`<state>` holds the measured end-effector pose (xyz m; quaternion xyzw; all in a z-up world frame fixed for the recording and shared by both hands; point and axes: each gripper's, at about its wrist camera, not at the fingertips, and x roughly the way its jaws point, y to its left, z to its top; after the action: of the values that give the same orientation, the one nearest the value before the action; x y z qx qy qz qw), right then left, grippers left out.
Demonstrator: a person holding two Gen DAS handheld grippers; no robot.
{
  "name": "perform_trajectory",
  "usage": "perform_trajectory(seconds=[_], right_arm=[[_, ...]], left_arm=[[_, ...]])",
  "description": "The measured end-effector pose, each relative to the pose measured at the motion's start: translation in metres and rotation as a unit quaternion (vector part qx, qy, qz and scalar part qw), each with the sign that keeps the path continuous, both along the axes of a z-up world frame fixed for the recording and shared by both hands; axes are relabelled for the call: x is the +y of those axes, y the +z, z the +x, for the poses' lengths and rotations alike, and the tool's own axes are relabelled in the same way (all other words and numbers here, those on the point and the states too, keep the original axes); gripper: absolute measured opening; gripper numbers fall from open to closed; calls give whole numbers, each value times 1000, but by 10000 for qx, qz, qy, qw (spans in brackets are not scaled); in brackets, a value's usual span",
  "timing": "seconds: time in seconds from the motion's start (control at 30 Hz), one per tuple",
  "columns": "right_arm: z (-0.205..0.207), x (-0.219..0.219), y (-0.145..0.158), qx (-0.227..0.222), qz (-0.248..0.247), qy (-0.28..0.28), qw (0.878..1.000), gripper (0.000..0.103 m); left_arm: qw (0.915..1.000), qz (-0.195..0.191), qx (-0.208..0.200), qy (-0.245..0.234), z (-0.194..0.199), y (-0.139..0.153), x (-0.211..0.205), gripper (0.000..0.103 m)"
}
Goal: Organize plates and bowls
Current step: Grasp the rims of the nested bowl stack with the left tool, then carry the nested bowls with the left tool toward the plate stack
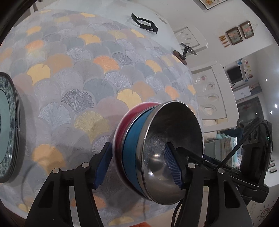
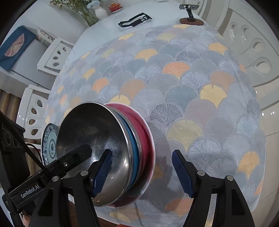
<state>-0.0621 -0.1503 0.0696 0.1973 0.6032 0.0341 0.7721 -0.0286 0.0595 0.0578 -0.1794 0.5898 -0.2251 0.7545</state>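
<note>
A nested stack of bowls point(image 1: 157, 150) stands on the patterned tablecloth: a steel bowl on top, a blue one under it, a red one at the bottom. My left gripper point(image 1: 137, 164) straddles the stack's rim, one finger inside the steel bowl, one outside by the red bowl; whether the pads touch is unclear. In the right wrist view the same stack point(image 2: 108, 153) shows, and my right gripper point(image 2: 142, 172) is open around its rim, left finger inside the steel bowl. A stack of blue-and-white plates point(image 1: 7, 125) lies at the left, also seen behind the bowls point(image 2: 49, 143).
A black phone stand on a wooden base point(image 2: 191, 19) and a black flat frame point(image 2: 135, 19) lie at the table's far side. A vase of flowers point(image 2: 100, 10) stands beyond. White chairs point(image 2: 34, 113) ring the table point(image 2: 97, 31).
</note>
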Motion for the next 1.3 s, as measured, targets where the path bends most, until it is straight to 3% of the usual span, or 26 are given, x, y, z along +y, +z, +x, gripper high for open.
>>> perform_trajectory(seconds=[0.17, 0.43, 0.77, 1.3], right_arm=[[4, 0, -6, 72, 97, 72, 9999, 62], [8, 3, -16, 222, 220, 156, 9994, 54], [11, 8, -19, 219, 276, 231, 9991, 48], [10, 21, -9, -14, -34, 558, 9984, 46]], left_arm=[[9999, -66, 50, 101, 0, -4, 4, 54], [9998, -43, 109, 173, -1, -9, 10, 34], [9994, -114, 276, 150, 1, -21, 8, 34], [9994, -41, 275, 218, -1, -19, 11, 34]])
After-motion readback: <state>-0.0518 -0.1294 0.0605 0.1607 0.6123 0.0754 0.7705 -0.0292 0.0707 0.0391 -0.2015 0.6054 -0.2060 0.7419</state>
